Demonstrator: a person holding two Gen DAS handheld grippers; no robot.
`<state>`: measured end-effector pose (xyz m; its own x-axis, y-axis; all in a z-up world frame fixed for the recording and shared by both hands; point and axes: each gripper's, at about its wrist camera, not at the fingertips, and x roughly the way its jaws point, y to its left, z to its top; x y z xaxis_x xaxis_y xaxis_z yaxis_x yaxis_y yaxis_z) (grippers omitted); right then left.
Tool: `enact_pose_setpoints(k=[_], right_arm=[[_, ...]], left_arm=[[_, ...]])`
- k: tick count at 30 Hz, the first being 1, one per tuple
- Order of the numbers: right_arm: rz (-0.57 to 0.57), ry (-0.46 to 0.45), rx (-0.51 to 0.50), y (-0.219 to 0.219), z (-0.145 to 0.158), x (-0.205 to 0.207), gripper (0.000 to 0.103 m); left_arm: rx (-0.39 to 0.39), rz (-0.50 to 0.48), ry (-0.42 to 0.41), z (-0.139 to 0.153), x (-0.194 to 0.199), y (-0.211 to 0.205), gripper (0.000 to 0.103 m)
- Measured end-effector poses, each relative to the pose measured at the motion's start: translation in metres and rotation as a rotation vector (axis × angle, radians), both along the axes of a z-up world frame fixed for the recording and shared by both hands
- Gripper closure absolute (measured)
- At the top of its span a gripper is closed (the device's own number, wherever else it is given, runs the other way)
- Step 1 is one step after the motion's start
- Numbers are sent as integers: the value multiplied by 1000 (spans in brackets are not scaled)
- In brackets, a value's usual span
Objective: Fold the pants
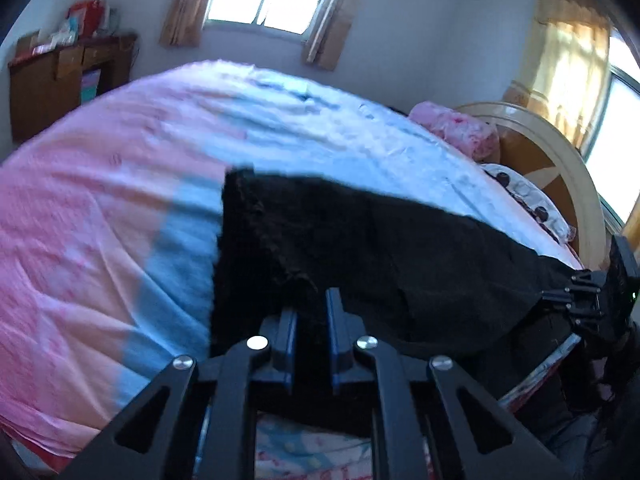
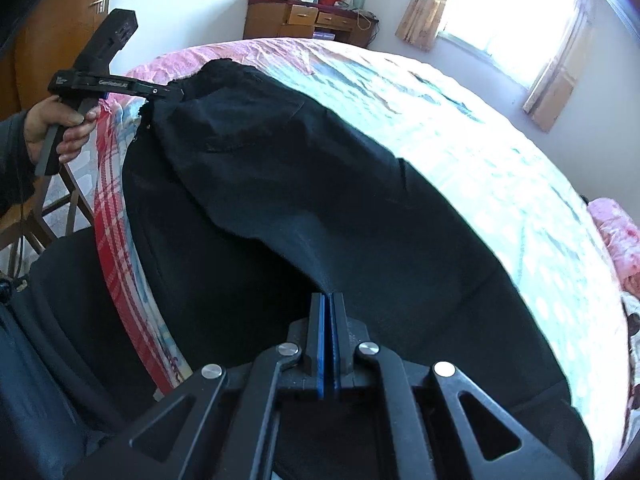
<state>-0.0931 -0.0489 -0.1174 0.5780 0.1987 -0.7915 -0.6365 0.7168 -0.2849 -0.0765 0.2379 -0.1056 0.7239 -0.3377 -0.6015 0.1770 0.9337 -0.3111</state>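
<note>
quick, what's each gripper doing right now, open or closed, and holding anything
Left gripper: closed on the black fabric pants, small gap between fingers.
Right gripper: closed tight on the same pants, fabric pinched between the blue pads.

I saw both wrist views looking closely along their fingers across the bed (image 1: 120, 184). Both shared the pants (image 2: 320, 208).

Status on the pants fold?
Left tongs shut on black pants. Right tongs shut on pants. Pants half on bed, half overhanging. Nothing in the way.

Black pants (image 2: 304, 200) on pink-and-pale-blue bedsheet (image 1: 100, 208)
</note>
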Motion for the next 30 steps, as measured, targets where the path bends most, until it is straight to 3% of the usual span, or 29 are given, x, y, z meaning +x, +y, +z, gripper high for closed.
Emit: enact_pose_setpoints(k=[5, 14, 19, 22, 24, 25, 26, 28, 30], right_arm=[[27, 21, 52, -7, 25, -19, 101], [86, 153, 68, -1, 3, -50, 101], [95, 171, 46, 0, -10, -53, 101], [87, 194, 39, -1, -16, -50, 101], [73, 162, 44, -1, -17, -49, 100], [62, 157, 50, -2, -18, -48, 100], [58, 188, 46, -1, -22, -46, 100], [68, 202, 18, -2, -21, -48, 99], [99, 200, 10, -8, -10, -52, 99]], left_arm=[[44, -56, -41, 25, -20, 7, 90], [70, -48, 46, -9, -34, 13, 90], [73, -46, 60, -17, -31, 13, 88], [89, -27, 63, -20, -31, 12, 82], [106, -18, 64, -22, -32, 10, 76], [136, -9, 64, -21, -34, 8, 71], [174, 1, 70, -20, -36, 6, 59], [242, 17, 57, -14, -44, 7, 48], [268, 41, 51, -9, -52, 16, 34]])
